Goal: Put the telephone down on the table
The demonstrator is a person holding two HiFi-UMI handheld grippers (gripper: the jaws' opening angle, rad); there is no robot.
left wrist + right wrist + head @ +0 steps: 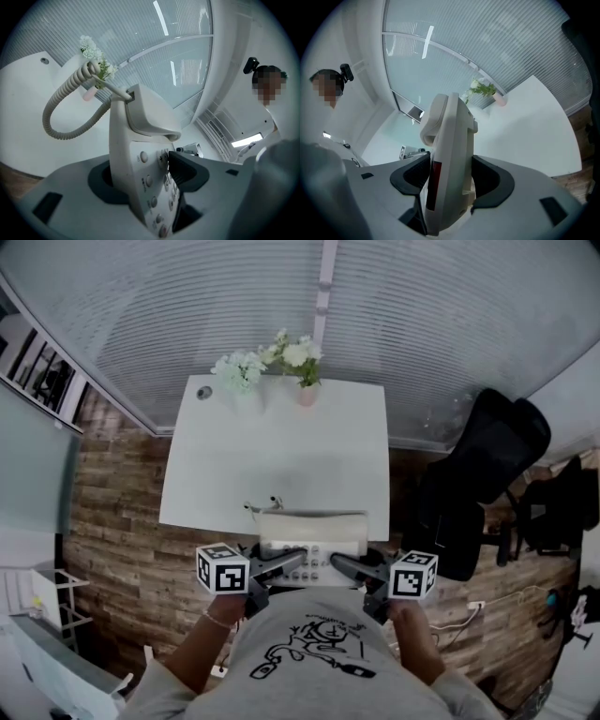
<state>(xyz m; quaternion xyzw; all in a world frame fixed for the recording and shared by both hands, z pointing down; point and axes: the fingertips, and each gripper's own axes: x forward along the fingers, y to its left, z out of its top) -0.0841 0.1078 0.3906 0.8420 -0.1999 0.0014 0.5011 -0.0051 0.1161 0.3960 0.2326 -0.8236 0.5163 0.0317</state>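
Observation:
A beige desk telephone (312,534) with its handset on top hangs between my two grippers, at the near edge of the white table (281,456). My left gripper (289,564) is shut on the telephone's left side, with one pad over the keypad (161,187). Its coiled cord (65,110) loops out to the left. My right gripper (345,566) is shut on the opposite side, and both dark pads press the telephone's casing (451,140). In the gripper views the left gripper (143,176) and the right gripper (449,180) each clamp the body edge-on.
Two vases of white flowers (272,360) stand at the table's far edge, with a small round fitting (204,392) at its far left corner. A black office chair (483,474) is to the right. White shelving (42,615) stands at the lower left on the wooden floor.

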